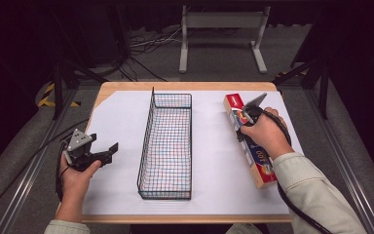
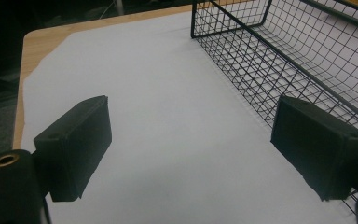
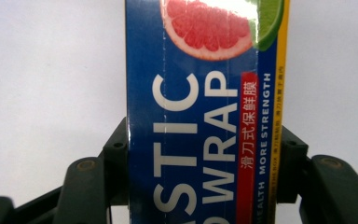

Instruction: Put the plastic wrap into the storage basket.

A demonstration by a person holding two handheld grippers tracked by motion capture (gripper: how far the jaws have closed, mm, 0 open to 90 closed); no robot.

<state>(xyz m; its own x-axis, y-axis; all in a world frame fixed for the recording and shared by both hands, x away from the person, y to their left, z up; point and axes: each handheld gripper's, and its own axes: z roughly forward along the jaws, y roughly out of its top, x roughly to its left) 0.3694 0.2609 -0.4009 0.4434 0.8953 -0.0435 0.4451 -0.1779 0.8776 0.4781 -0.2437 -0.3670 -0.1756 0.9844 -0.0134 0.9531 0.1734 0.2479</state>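
Note:
A long plastic wrap box (image 1: 261, 167), blue with a red far end, lies lengthwise on the white sheet at the table's right. My right gripper (image 1: 244, 131) comes down on its middle, and a hand covers most of it. In the right gripper view both black jaws press the box's (image 3: 191, 93) two long sides, so my right gripper (image 3: 203, 161) is shut on it. My left gripper (image 1: 104, 143) is held at the table's left, open, with nothing between the fingers. In the left gripper view my left gripper (image 2: 196, 144) points across bare white sheet beside the basket.
A black wire basket (image 1: 145, 141) stands lengthwise in the middle of the table, between the two hands; its near wall (image 2: 261, 70) runs close to the left gripper's right-hand jaw. A white sheet (image 1: 209, 161) covers the wooden tabletop (image 1: 185, 86). A metal frame stands on the floor beyond.

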